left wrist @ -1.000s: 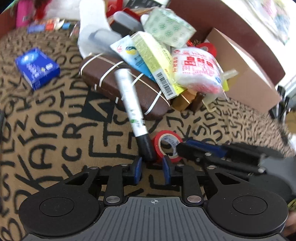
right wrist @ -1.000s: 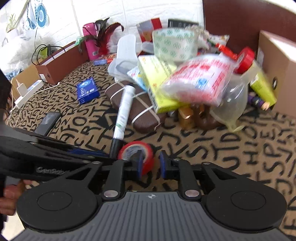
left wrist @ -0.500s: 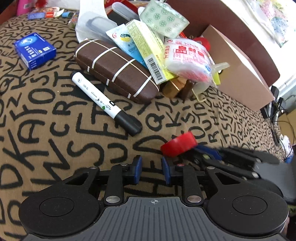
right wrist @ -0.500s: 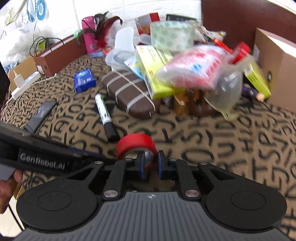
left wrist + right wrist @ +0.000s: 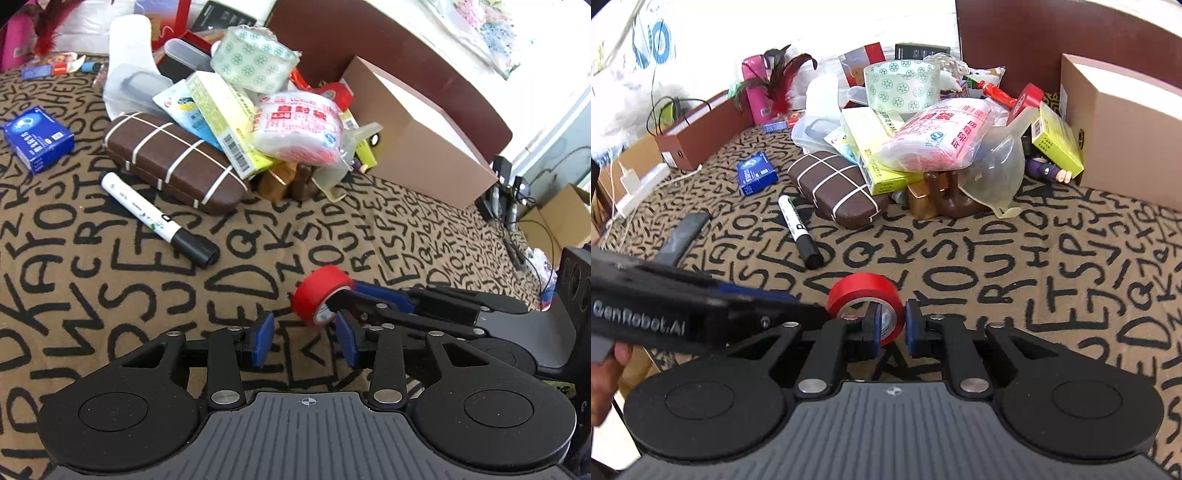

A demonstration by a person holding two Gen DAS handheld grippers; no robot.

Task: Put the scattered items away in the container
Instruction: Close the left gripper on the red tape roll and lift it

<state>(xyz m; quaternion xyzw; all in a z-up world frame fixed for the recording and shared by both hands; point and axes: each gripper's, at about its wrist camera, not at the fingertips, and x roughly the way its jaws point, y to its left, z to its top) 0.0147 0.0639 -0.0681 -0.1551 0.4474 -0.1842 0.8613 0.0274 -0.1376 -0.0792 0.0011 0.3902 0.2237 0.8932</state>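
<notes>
Right gripper jaws clamped through red tape roll; left gripper jaws apart, empty. Best carried level toward cardboard box.

We see the left hand-held gripper built of matte black plastic: a ribbed grey-black housing at the base with a small crosshair mark at its centre, flanked by 2 round black discs. From these run black link arms pinned with silver screws, ending in 2 blue fingertips. The right hand-held gripper has the same ribbed housing, the same 2 discs, silver screws and blue pads. Seen from the right wrist, the left tool's black side arm carries white lettering reading "GenRobot.AI". Below it, at the frame's left edge, bare skin of the left hand shows.
</notes>
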